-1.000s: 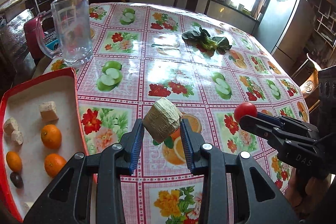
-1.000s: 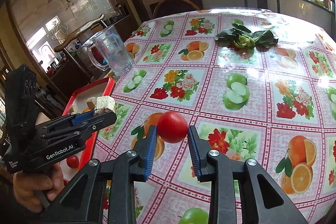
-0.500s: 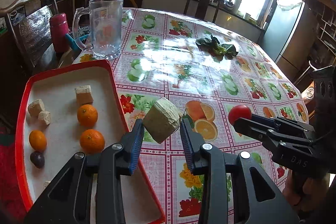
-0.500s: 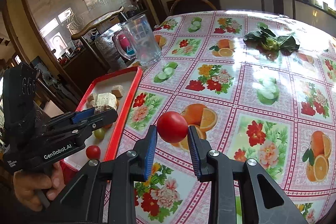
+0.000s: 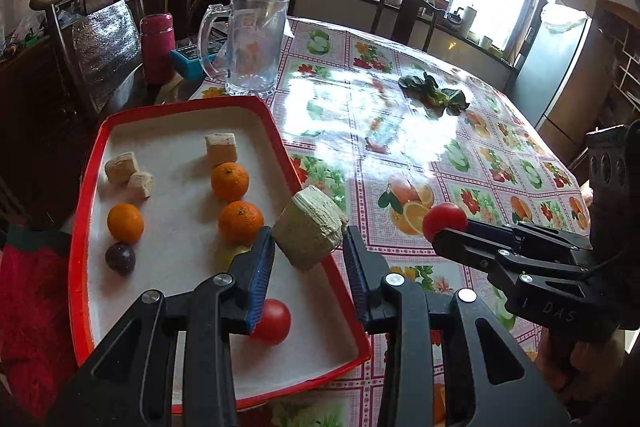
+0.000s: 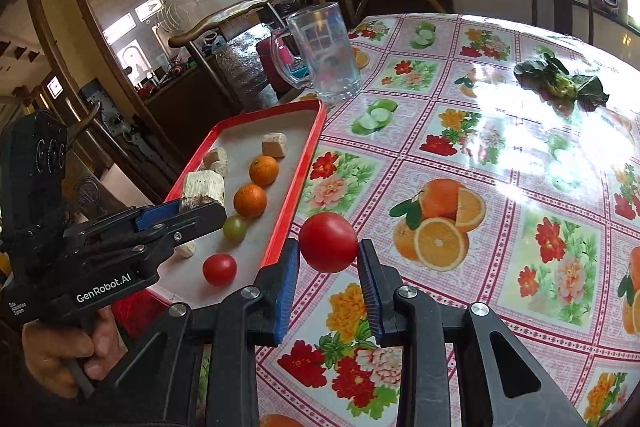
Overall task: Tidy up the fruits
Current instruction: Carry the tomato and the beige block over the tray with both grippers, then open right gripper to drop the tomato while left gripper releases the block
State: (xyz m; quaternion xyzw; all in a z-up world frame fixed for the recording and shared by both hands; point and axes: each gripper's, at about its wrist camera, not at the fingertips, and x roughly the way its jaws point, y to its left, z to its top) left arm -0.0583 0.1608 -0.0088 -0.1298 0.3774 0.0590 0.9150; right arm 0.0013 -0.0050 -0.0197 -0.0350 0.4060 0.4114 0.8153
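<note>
My left gripper (image 5: 307, 247) is shut on a pale, ridged chunk (image 5: 310, 231) and holds it above the right rim of the red tray (image 5: 86, 195); it also shows in the right wrist view (image 6: 202, 191). My right gripper (image 6: 328, 255) is shut on a red tomato (image 6: 329, 242), held above the tablecloth just right of the tray (image 6: 308, 163). The tray holds three oranges (image 5: 229, 181), several pale chunks (image 5: 221, 148), a dark plum (image 5: 120, 257), a red tomato (image 5: 272, 321) and a green fruit (image 6: 234, 227).
A glass mug (image 5: 252, 45) stands behind the tray on the fruit-print tablecloth (image 5: 400, 131). A leafy green (image 5: 436, 95) lies farther back. A pink flask (image 5: 157, 47) and a wooden chair (image 5: 88, 27) are at the left. The tray overhangs the table's near edge.
Both grippers have moved left toward the tray with their loads. The tray has come fully into the left wrist view and closer in the right wrist view.
</note>
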